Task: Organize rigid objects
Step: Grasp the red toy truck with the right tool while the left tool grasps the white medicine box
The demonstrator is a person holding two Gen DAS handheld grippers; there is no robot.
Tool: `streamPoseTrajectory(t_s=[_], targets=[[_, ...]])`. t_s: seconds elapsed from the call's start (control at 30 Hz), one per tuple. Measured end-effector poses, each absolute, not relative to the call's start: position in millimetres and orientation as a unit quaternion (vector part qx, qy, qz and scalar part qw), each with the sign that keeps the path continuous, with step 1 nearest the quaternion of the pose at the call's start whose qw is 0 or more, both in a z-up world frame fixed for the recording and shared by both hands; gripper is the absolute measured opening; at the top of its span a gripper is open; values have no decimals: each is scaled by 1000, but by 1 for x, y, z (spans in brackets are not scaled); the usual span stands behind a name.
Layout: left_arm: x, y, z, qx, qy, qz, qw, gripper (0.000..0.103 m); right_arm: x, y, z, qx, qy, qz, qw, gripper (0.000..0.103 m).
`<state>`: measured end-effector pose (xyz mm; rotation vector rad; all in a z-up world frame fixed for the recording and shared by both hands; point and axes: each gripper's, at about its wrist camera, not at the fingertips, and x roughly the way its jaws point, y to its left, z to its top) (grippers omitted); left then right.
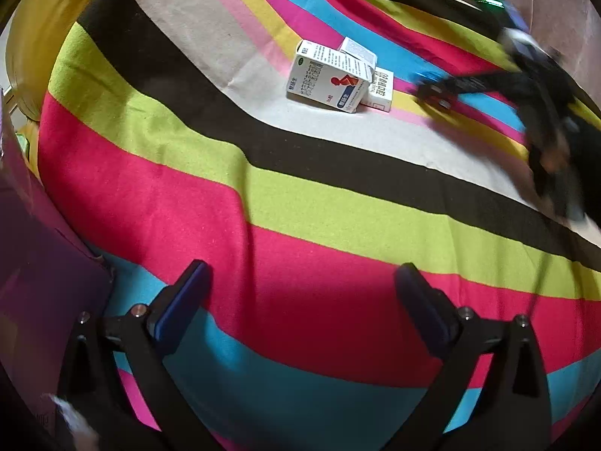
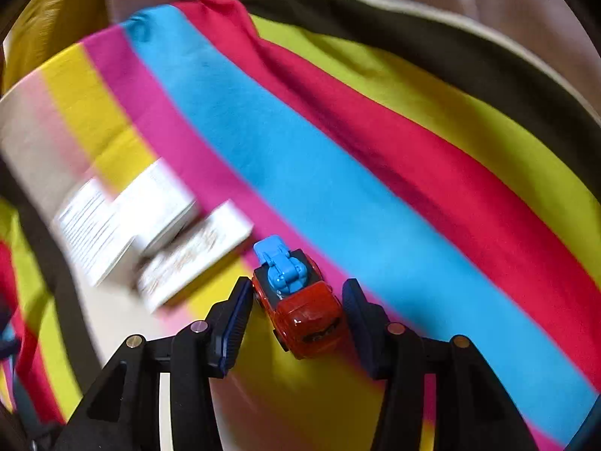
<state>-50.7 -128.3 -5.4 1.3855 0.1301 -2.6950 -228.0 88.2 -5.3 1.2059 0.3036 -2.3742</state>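
Striped cloth [image 1: 300, 203] in red, lime, black, blue and pink covers the tabletop. The left claw [image 1: 300, 300] hangs above the near red stripe, fingers wide apart, nothing between them. 3 white boxes [image 1: 338, 75] sit bunched together on the far beige stripe. In the right wrist view, a red toy car [image 2: 304, 315] with a blue part on top lies between the fingers of the right claw [image 2: 296, 323]. The left finger [image 2: 236, 319] touches its side; the right finger stands just beside it, with a small gap. The boxes lie just left of the car.
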Motion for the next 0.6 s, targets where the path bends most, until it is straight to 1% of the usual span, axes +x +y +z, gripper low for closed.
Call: streamPoseTrajectory(t_s=[0.07,0.2,0.3,0.33,0.47,0.53,0.6], targets=[[-51,-128,-5,456,43,-887,55,100,-196,106,-3,431,100,-870,215,50],[-51,-128,-5,457,42,-887,55,101,-133,161,-4,433,64,-887,145,50],[-52,-126,-6,460,40,-885,54,102,-104,192,-8,436,58,-893,95,51],[-53,-126,-6,462,40,-884,57,102,-94,205,-9,438,43,-894,85,51],[-59,-121,-5,486,46,-871,60,102,-87,219,-11,442,5,-894,75,51],[-65,-118,-3,488,64,-868,58,102,-82,217,-10,436,13,-897,69,51],[-70,-117,2,483,92,-868,66,102,-96,214,-10,438,29,-896,63,51]])
